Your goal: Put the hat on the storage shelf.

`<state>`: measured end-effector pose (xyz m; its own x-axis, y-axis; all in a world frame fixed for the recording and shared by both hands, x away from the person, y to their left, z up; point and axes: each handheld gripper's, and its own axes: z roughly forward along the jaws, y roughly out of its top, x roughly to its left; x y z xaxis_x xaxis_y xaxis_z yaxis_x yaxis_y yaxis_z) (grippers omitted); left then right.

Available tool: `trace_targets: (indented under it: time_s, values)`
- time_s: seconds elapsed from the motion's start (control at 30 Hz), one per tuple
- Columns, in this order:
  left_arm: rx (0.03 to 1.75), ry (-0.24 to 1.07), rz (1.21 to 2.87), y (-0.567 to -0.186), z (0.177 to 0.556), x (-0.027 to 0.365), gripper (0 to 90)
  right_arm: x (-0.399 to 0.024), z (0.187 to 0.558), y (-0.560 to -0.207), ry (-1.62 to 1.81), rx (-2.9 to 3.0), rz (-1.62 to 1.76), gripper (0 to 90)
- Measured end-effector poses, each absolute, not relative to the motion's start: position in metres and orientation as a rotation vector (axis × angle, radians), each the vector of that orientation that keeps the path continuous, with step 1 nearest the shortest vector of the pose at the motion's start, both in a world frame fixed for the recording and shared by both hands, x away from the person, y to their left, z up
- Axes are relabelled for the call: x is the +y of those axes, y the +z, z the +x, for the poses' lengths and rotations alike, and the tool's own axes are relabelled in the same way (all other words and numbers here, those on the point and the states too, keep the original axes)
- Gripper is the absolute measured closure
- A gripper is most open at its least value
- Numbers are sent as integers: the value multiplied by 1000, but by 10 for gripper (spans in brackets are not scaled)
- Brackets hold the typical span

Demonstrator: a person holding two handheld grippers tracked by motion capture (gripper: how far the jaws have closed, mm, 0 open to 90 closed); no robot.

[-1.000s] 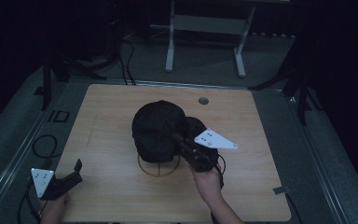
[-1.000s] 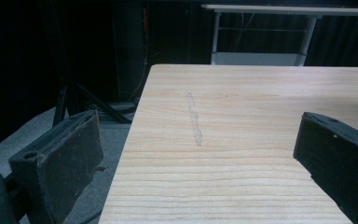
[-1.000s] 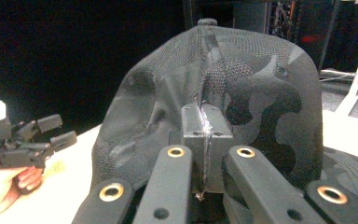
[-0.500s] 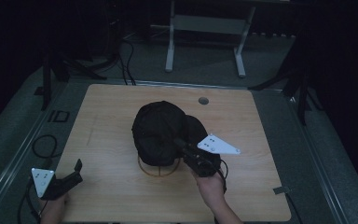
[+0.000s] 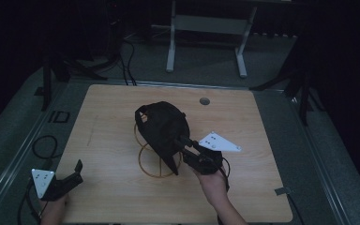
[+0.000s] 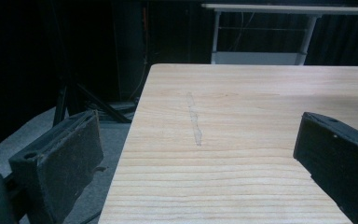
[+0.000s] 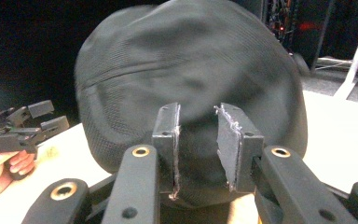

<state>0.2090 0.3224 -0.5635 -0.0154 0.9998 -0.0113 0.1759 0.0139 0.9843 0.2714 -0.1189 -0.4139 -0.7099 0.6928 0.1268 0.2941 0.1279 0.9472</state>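
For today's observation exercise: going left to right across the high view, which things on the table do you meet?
Left tool with grey three-cornered plate → black fabric cap → right tool with grey three-cornered plate.

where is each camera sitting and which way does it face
High view: above the person's side, looking forward and down on the wooden table; both hands show, right gripper clamping the black cap over a wire stand.
Left gripper view: on the left gripper, facing across bare tabletop; open jaws show.
Right gripper view: on the right gripper, facing the cap.
Shared: the right gripper view and the high view both show the cap and left gripper.
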Motion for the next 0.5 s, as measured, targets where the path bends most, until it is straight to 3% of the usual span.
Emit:
trace_targets:
  time_s: [0.27, 0.5]
  values:
    - [1356, 1119, 1320, -564, 209, 323, 18, -119, 272, -412, 1618, 2067, 955, 665]
    - [1355, 1121, 1320, -564, 209, 323, 18, -123, 272, -405, 1625, 2054, 940, 550]
